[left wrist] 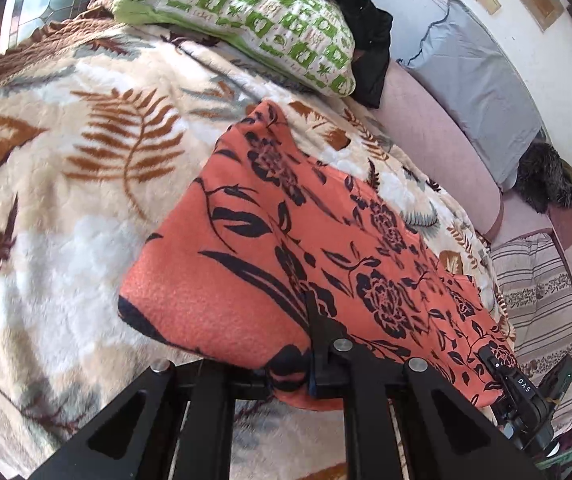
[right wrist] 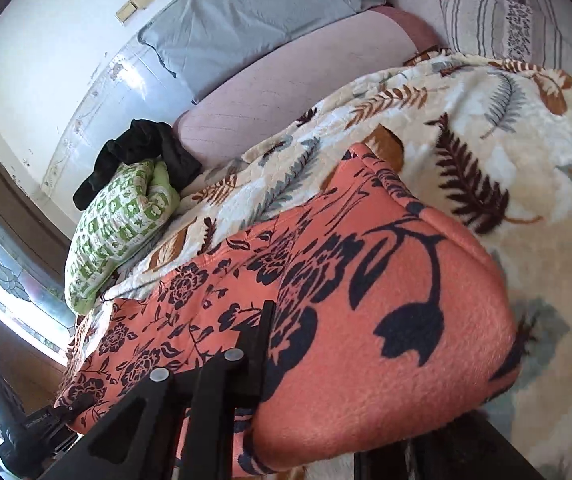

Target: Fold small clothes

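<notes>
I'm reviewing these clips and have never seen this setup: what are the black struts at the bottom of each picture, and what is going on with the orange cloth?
No robot here: a person holds a two-finger gripper in each hand, each carrying a fisheye camera looking along its fingers. The struts are those grippers. One picture comes from the left gripper, the other from the right gripper. Each appears clamped on the near edge of the orange floral garment, which lies on a leaf-patterned blanket. Behind sit a green-and-white pillow and dark clothing.
</notes>
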Tool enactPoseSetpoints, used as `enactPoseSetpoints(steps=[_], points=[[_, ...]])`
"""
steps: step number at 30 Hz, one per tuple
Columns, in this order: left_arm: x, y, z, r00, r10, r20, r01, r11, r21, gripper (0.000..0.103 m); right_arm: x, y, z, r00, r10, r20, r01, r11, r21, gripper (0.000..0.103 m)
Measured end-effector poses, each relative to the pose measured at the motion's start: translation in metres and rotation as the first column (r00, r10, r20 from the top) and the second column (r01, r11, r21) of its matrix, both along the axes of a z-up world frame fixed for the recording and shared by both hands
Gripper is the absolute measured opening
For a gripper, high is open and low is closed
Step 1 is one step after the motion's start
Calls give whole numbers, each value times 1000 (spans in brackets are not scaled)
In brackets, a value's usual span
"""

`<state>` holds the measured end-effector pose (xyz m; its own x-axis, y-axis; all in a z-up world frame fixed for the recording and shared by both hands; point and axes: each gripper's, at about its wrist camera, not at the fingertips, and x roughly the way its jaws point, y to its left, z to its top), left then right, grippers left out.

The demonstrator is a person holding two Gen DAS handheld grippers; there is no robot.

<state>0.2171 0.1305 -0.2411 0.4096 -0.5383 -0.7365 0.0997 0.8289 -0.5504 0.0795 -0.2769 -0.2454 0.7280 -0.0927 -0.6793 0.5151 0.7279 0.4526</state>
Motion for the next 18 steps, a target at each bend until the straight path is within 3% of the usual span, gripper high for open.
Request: enactPoseSetpoints(steps=[2,4,6,7,9,10,14,18], points=[[-3,1,-15,999,-5,-49,6,1000,22,15,-14,0,-16,999,-8,-51,11,999,51,19],[0,2,-30,995,1,-101,1,1000,22,23,-18,-10,-40,991,-18,-134,41,984,174,26],[1,3,-29,995,12,-99,-12,1000,1,27,-29,-21,-51,992,-54,-111,85,950,300,30],[1,2,-27,996,2,-95,-1,1000,10,30,-33,-22,-49,992,-56,-115,90,942,322,37],[-3,-1,-19,997,7,-76,-2,998,67,33,-41,-16,-40,991,-35,-131,74,948,308,58],[-6,-1,-13,998,19,-56,-13,995,100,41,-47,-10,-34,991,-23,-131,62,953,298,66],[-16,8,18,994,82,74,-96,972,214,46,-71,18,-14,984,49,-172,-17,983,184,67],[-23,21,51,955,135,265,-218,923,316,64,-65,42,8,977,156,-143,-140,984,114,66]])
